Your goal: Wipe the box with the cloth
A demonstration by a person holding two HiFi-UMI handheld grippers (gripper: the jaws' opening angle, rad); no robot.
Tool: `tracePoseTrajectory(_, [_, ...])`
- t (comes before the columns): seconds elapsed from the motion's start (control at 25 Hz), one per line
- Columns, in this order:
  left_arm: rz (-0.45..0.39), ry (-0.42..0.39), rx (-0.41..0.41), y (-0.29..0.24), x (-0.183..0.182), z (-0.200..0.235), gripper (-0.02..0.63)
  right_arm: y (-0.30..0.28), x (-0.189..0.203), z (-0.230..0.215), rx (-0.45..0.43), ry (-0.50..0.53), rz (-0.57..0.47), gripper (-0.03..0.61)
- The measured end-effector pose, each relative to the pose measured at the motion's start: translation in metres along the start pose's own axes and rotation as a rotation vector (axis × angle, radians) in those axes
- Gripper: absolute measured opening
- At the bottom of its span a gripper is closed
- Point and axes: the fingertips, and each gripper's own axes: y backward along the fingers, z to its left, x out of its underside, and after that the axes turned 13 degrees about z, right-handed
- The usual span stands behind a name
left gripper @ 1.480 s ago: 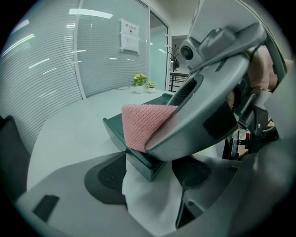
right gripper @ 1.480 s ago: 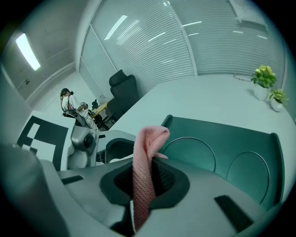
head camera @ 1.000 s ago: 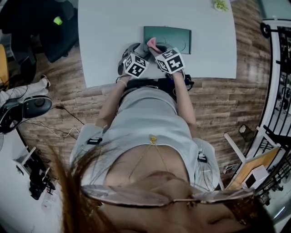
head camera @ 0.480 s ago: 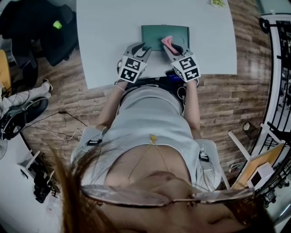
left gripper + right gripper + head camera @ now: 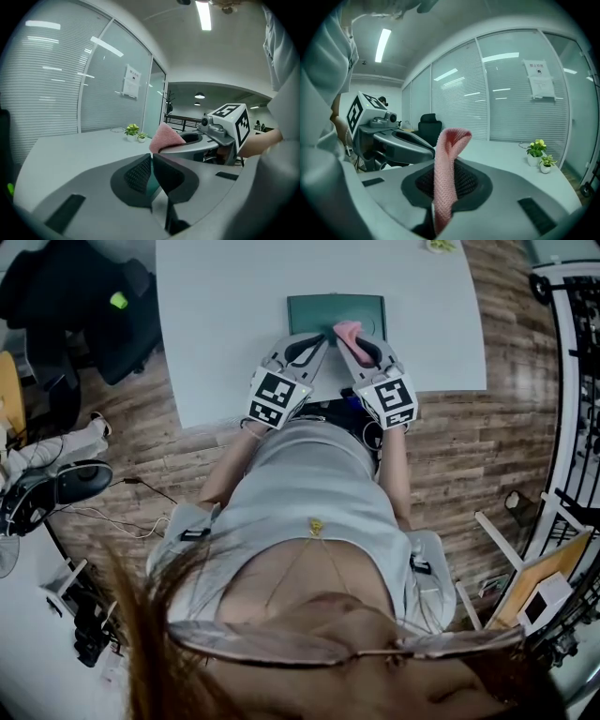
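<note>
Pink cloth (image 5: 446, 178): coarse knit, matt. Right claw (image 5: 450, 161): smooth grey plastic shell with a slight sheen; its pads (image 5: 466, 180) are dark with a rough mesh texture. Box (image 5: 314, 307): dark green, matt. Counter (image 5: 225, 315): smooth, pale, matt. Floor (image 5: 450, 456): wood planks, faint gloss.

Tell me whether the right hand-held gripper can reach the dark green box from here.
Probably yes: the right hand-held gripper, clamping the pink knitted cloth, hovers over the near edge of the dark green box, nothing between.

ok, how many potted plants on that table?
2. The taller plant and the shorter plant stand side by side toward the far right of the table. None seems hidden.
</note>
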Motion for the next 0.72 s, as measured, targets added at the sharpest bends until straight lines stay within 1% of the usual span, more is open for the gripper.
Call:
tracePoseTrajectory(0.2, [-0.086,-0.057,0.005,0.021,-0.033,-0.012,0.038,0.025,-0.03,0.002,0.029,0.001,-0.084,0.044])
tracePoseTrajectory(0.32, [-0.145,-0.1,0.002,0.035,-0.051,-0.019,0.037,0.037,-0.044,0.003,0.037,0.008,-0.112,0.044])
tracePoseTrajectory(0.44, [-0.189,-0.115,0.011,0.043,-0.064,-0.025,0.034,0.047,-0.055,0.004,0.04,0.014,-0.137,0.044])
tracePoseTrajectory(0.72, [-0.186,-0.123,0.033,0.044,-0.069,-0.031,0.034,0.056,-0.062,0.005,0.051,0.031,-0.16,0.044])
